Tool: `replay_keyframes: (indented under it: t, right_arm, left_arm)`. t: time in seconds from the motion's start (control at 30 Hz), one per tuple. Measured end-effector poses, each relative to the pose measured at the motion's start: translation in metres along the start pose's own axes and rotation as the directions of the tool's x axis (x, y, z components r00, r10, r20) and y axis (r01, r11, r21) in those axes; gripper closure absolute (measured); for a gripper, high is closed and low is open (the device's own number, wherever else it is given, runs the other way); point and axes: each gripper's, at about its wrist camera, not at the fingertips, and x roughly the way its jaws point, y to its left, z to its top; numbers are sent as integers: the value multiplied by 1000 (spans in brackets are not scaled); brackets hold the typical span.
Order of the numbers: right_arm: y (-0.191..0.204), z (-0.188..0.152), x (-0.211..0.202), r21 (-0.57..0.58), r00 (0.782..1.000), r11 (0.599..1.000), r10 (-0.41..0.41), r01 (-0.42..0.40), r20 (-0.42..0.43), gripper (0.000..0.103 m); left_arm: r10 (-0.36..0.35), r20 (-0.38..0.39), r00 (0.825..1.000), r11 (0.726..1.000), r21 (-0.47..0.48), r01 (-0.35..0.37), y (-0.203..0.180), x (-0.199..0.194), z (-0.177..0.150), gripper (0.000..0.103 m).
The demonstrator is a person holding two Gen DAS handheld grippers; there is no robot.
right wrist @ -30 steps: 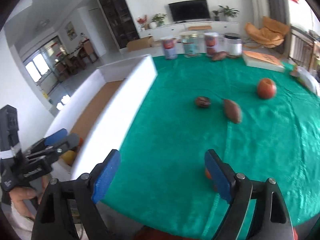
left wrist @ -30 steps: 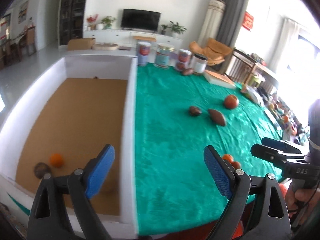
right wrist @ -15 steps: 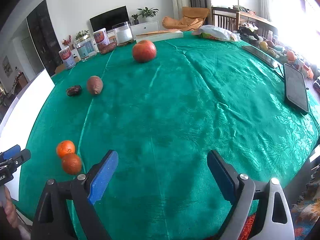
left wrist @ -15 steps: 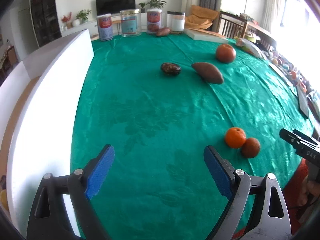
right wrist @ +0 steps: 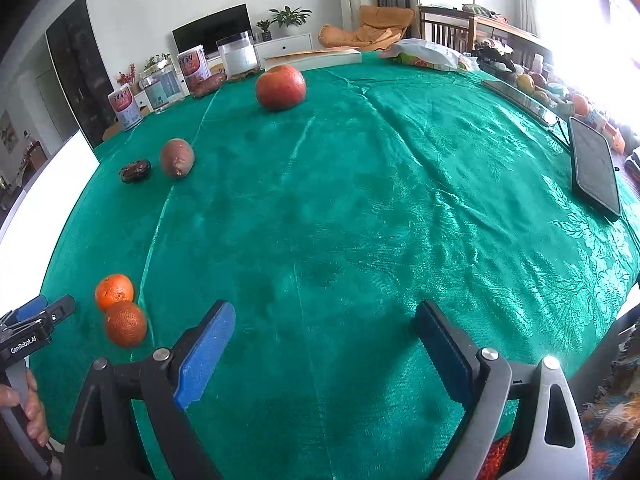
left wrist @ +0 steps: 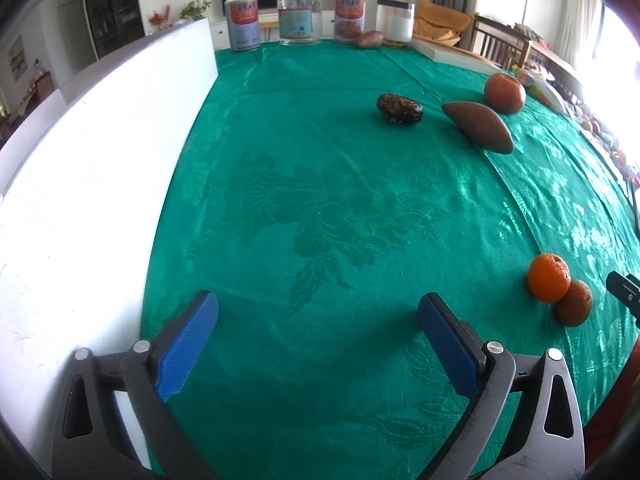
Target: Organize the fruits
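Fruit on green tablecloth point(left wrist: 320, 208): two tangerines point(left wrist: 548, 283) touching near the front edge, one apple point(left wrist: 504, 93), one sweet potato point(left wrist: 478, 127), one dark date-like fruit point(left wrist: 399, 107) mid-table. Left gripper point(left wrist: 318, 338) jaws opening, nothing between. Right gripper point(right wrist: 323, 346) wide apart, empty, over bare cloth.

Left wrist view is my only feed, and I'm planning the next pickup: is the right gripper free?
Observer: Yes. The right gripper stands open over bare green cloth, with nothing between its fingers.
Operator: Anything in the way further right?
Observer: A dark tablet lies flat near the cloth's right edge.
Operator: And at the far side?
Observer: A white plastic bag sits at the far edge, to the right of the big red fruit.
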Motion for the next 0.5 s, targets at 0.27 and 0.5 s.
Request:
replay_keyframes:
  t: [0.27, 0.5]
  right_arm:
    - [7, -4, 4, -49, 999, 998, -47, 46, -10, 3]
    - [13, -6, 7, -74, 997, 995, -72, 71, -6, 0]
  left_arm:
    - [2, -1, 1000, 1000, -1, -2, 0, 0, 0, 0]
    - [3, -1, 1000, 1000, -1, -3, 0, 0, 0, 0]
